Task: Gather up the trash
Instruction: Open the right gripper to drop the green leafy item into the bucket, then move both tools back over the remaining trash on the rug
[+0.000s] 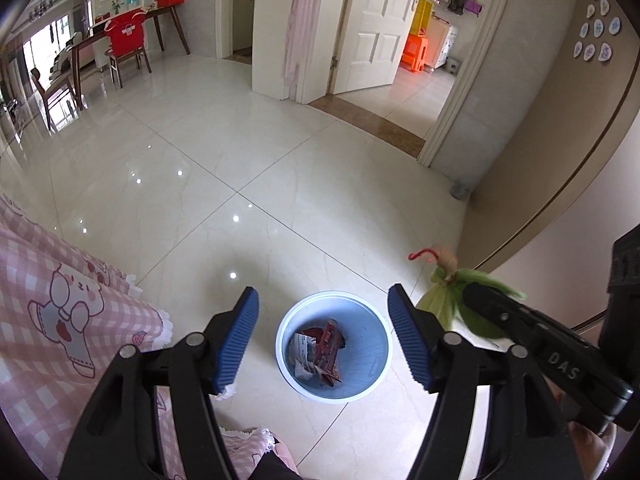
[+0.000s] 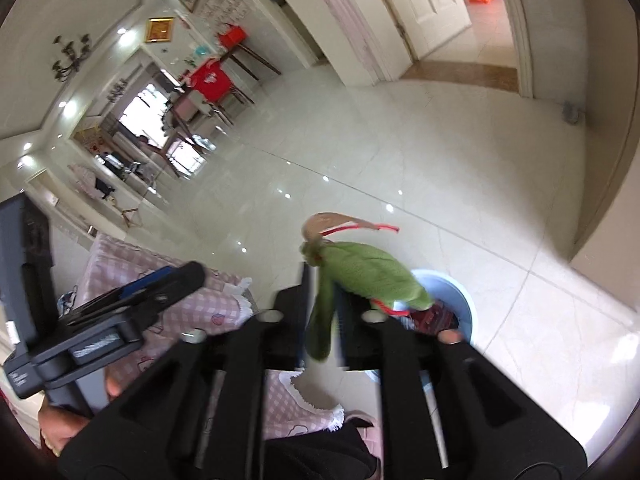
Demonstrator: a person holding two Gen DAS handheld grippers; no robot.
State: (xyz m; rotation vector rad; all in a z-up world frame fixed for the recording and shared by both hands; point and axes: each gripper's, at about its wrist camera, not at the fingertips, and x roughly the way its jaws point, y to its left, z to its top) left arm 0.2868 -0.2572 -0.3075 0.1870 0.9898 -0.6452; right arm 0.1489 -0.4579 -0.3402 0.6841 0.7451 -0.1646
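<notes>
A light blue bin (image 1: pixel 370 344) stands on the tile floor, holding crumpled paper and a red wrapper (image 1: pixel 326 350). My left gripper (image 1: pixel 324 332) hangs directly above it, blue pads wide apart and nothing between them. From the right comes my right gripper (image 1: pixel 480 300), carrying a fuzzy green item (image 1: pixel 444 300) with a tan tuft and a red cord at its tip. In the right wrist view the green item (image 2: pixel 368 272) lies blurred between the parted fingers of my right gripper (image 2: pixel 324 280), over the bin's rim (image 2: pixel 468 300). The pads do not visibly press on it.
A pink checked cloth with cartoon prints (image 1: pixel 72 312) drapes at the left, close to the bin. A beige wall (image 1: pixel 532 184) rises on the right. Glossy tile floor (image 1: pixel 240 152) stretches ahead to an open white door (image 1: pixel 372 28) and a far dining table (image 1: pixel 100 36) with chairs.
</notes>
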